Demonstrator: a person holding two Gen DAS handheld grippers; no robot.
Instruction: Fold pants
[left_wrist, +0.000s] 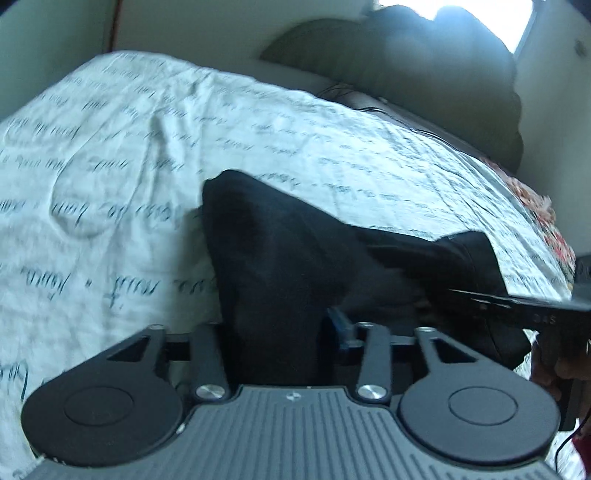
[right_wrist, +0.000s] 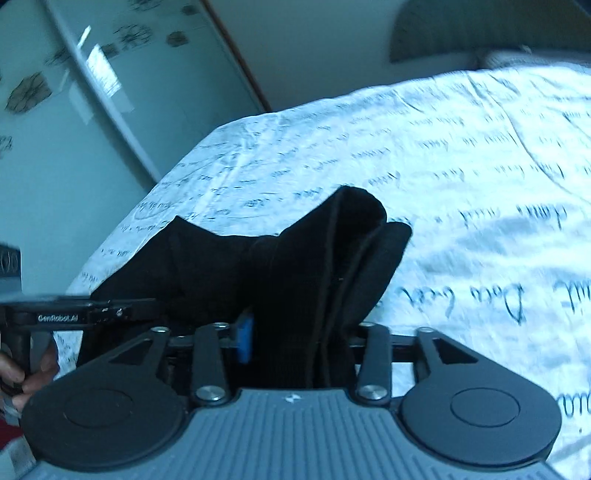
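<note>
Both my left gripper (left_wrist: 275, 332) and right gripper (right_wrist: 295, 332) are clamping black pants (left_wrist: 280, 251) above the bedsheet (left_wrist: 110, 147).

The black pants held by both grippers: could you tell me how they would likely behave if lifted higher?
The black pants look floppy: they sag between the left gripper and right gripper. Probably light, and their stacked layers may slide apart.
</note>
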